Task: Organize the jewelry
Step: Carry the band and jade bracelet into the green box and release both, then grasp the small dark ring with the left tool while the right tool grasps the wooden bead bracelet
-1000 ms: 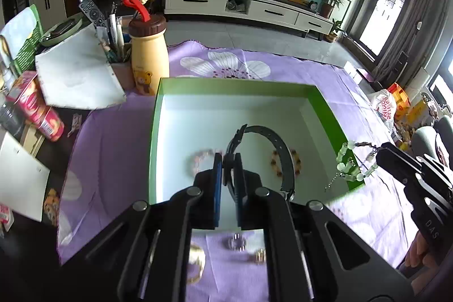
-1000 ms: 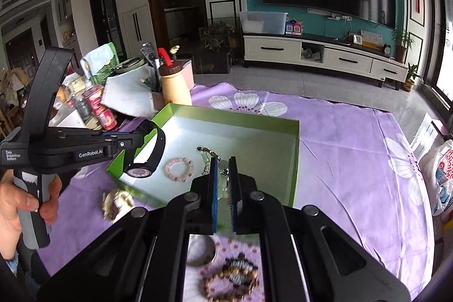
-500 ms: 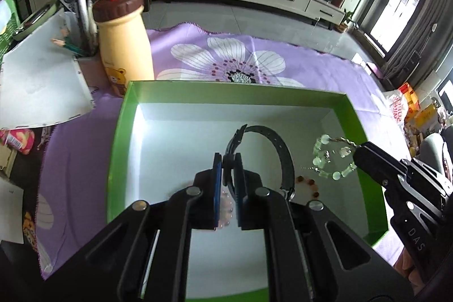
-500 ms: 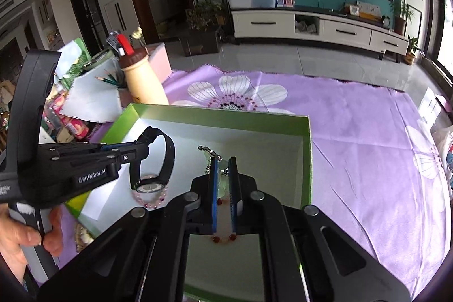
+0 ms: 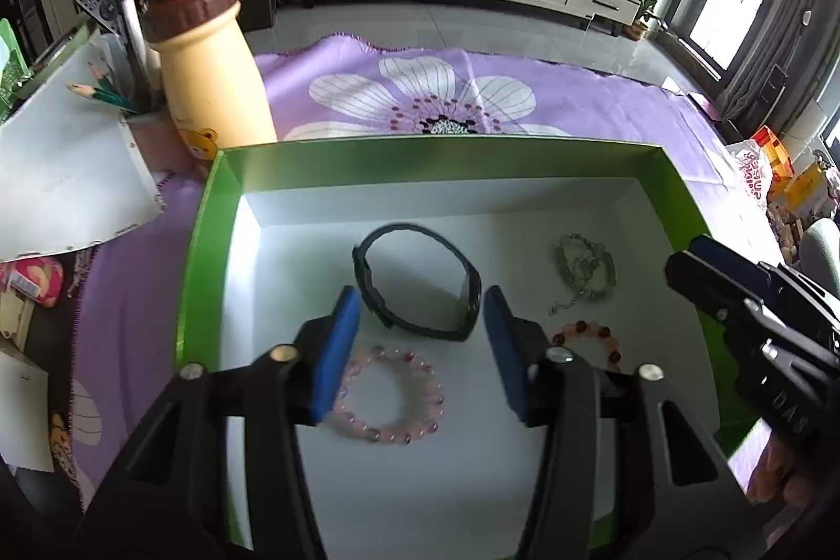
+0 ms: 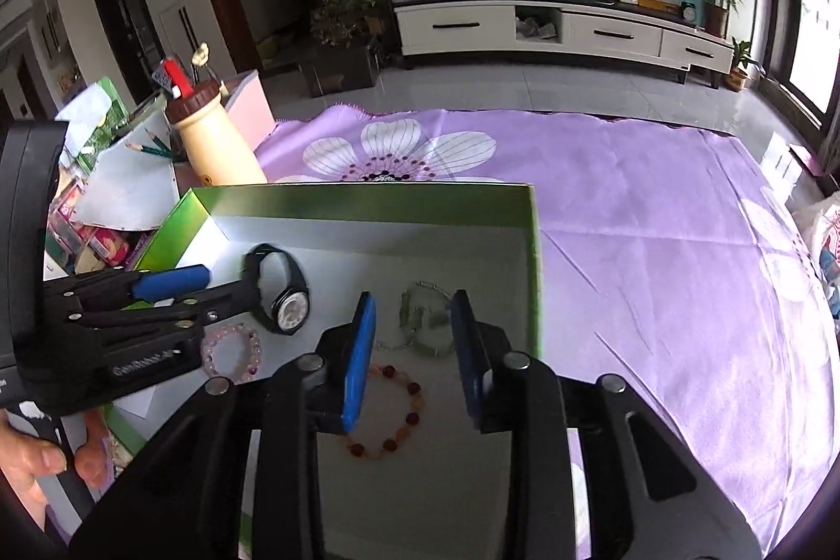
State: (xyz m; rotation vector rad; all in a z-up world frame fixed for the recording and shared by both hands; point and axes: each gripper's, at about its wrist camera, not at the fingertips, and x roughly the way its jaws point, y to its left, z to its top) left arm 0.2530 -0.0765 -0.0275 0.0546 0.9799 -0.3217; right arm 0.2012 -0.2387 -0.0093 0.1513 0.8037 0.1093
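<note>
Both grippers are over the green box (image 5: pixel 210 213), and both sets of jaws are opening. The left gripper (image 5: pixel 420 313), at lower centre of its own view, has let go: its blue pads (image 5: pixel 336 350) stand apart on either side of the black wristwatch (image 5: pixel 415 282), which lies free on the white floor of the box, strap looped, with neither pad pressing it. Just below the watch sits a pink bead bracelet (image 5: pixel 388 397).

Over in the right wrist view, the right gripper (image 6: pixel 415 329) is parting too, its pads clear of the pale green bracelet (image 6: pixel 425 318) lying between them on the box floor, close to the box's right wall. A red and amber bead bracelet (image 6: pixel 388 413) rests nearer the camera, in the lower centre.

To the left in that view the left gripper comes in from the frame edge, a hand (image 6: pixel 37 455) on its grip. The box stands on a purple flowered cloth (image 6: pixel 656 219). A cream bottle with a brown cap (image 5: pixel 210 77) stands at the upper left, just beyond the box corner.
</note>
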